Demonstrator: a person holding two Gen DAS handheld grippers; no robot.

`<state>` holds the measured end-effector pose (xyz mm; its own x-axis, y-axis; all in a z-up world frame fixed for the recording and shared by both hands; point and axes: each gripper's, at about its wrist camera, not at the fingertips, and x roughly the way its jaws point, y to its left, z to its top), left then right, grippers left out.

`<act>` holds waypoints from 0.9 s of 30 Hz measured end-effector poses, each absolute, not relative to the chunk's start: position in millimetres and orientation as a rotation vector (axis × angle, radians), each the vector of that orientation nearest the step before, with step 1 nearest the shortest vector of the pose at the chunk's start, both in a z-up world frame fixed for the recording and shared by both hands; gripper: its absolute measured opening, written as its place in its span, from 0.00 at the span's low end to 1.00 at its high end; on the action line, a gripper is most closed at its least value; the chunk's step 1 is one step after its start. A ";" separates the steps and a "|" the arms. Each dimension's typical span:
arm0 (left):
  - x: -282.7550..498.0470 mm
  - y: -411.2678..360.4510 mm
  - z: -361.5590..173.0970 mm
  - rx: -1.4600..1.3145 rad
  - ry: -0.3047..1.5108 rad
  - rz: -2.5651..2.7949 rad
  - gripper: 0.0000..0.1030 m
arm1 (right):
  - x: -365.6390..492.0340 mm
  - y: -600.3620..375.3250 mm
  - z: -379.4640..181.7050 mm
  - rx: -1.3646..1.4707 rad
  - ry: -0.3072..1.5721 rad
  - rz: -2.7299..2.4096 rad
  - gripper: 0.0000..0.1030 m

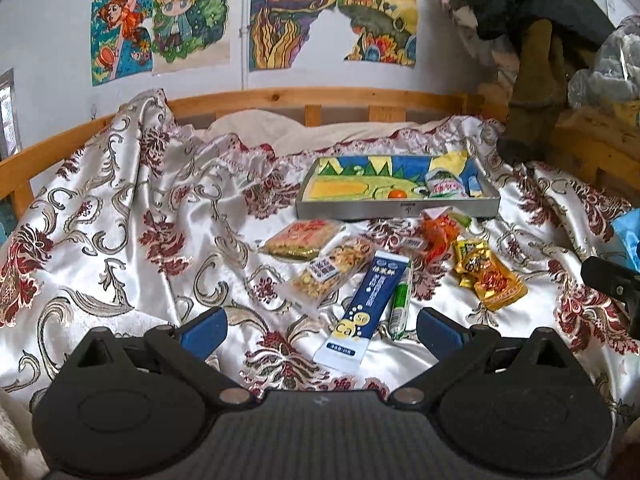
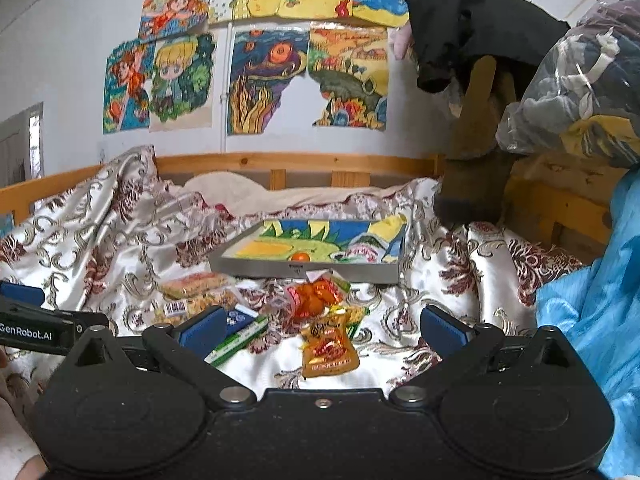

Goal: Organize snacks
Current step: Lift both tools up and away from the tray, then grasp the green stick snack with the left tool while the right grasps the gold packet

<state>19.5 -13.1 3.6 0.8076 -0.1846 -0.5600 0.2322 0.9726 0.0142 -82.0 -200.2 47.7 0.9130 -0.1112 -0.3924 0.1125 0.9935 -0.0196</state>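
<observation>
Seen from the left wrist, the left hand-held gripper (image 1: 322, 326) is hovering over a bed (image 1: 120, 208) covered in a patterned satin spread, its blue-padded fingers (image 1: 204, 330) standing wide apart and gripping nothing. Between and just beyond them a long blue sachet (image 1: 362, 312) is lying beside a thin green stick pack (image 1: 401, 304). Farther on are resting a bag of yellow crackers (image 1: 302, 238), a clear nut bar pack (image 1: 332, 270), an orange wrapped snack (image 1: 438, 236) and a gold pouch (image 1: 490, 276). At the back a shallow metal tray (image 1: 396, 206) is waiting with a painted picture lining its floor; it is already holding a small orange ball-like sweet (image 1: 397, 193) and a green-and-white packet (image 1: 444, 186). By this view, the sorting appears to be only starting: two items are in the tray, and at least six are lying loose on the spread.

Seen from the right wrist, the right hand-held gripper (image 2: 322, 326) is likewise hanging with its fingers (image 2: 442, 326) spread wide and empty, touching no snack. The gold pouch (image 2: 330, 350) is lying almost directly between them, the orange wrapped snack (image 2: 314, 300) just beyond it, and the green stick pack (image 2: 236, 344) is running close by the gripper's left finger. The tray (image 2: 304, 270) is sitting farther back, well apart from the gripper. Part of the left hand-held gripper (image 2: 24, 294) is showing at the left edge. The gold pouch looks to be the nearest candidate for the right hand.
</observation>
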 end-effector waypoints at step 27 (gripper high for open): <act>55.8 -29.6 -8.8 0.120 0.795 -0.297 1.00 | -58.5 -196.5 31.3 -0.022 0.556 -0.137 0.99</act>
<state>55.8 -29.6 -8.8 0.6617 -0.2170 -0.7177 0.3068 0.9518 -0.0050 -58.5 -196.5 31.3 0.8407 -0.1360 -0.5242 0.1239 0.9906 -0.0584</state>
